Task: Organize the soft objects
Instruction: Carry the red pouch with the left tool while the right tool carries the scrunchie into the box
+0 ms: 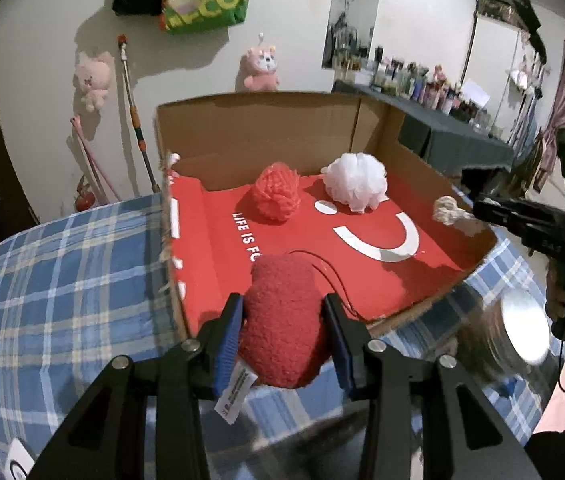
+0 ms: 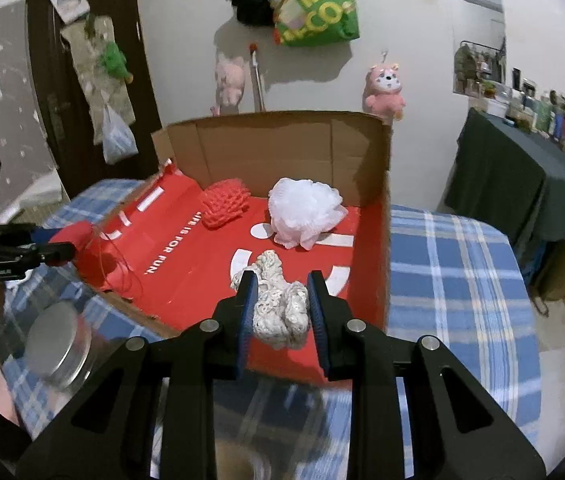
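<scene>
Both grippers carry soft items at the near edge of the cardboard box (image 1: 266,128).

The red plush toy (image 1: 282,320) is clamped in the left gripper (image 1: 284,336), its lower end and tag partly hidden by the pads. The right gripper (image 2: 280,312) is clenched on a white knotted rope bundle (image 2: 278,304) above the box's red floor. The round metal tin (image 2: 58,348) beside the box is blurred. A red mesh ball (image 1: 276,192) and a white bath pouf (image 1: 356,182) lie at the box's back wall.
</scene>
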A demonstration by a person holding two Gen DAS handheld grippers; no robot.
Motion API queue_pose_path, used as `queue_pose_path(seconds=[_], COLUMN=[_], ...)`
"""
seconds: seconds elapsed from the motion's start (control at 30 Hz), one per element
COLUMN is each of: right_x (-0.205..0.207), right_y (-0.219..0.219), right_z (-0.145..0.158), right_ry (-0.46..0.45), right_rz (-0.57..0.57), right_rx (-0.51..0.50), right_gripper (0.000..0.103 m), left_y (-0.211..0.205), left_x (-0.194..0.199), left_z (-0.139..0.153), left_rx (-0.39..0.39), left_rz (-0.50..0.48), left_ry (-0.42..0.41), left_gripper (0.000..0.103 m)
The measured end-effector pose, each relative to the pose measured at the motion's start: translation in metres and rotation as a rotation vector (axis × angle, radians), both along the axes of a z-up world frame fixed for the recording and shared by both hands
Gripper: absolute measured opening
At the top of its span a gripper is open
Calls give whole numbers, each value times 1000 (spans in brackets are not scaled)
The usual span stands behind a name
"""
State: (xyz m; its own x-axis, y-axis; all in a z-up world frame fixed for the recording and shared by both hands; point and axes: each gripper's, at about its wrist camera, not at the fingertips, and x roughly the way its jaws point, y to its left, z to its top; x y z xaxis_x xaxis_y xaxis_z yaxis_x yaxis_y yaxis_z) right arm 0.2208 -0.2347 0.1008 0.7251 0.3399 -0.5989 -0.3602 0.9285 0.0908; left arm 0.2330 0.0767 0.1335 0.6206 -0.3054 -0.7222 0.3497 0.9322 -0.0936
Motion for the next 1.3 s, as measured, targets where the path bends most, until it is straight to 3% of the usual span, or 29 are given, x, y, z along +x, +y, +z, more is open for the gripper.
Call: queue_pose_path(seconds=[0.5,0.8,1.3], right_x=[105,133,134], right_y=[43,40,46], right_z=[-38,-55,-60], right_ry=[210,301,287], right_rz=[-39,-60,-37], right_rx=[-271,-281,-337], right_gripper=[24,26,31], left_y=[-41,-40,-35], left_x=[94,116,122], left_z=[-37,-55,-66], left_rx=[174,223,249], left_rz=[41,87,96], left_ry=[192,234,240], left_gripper=[43,43,45])
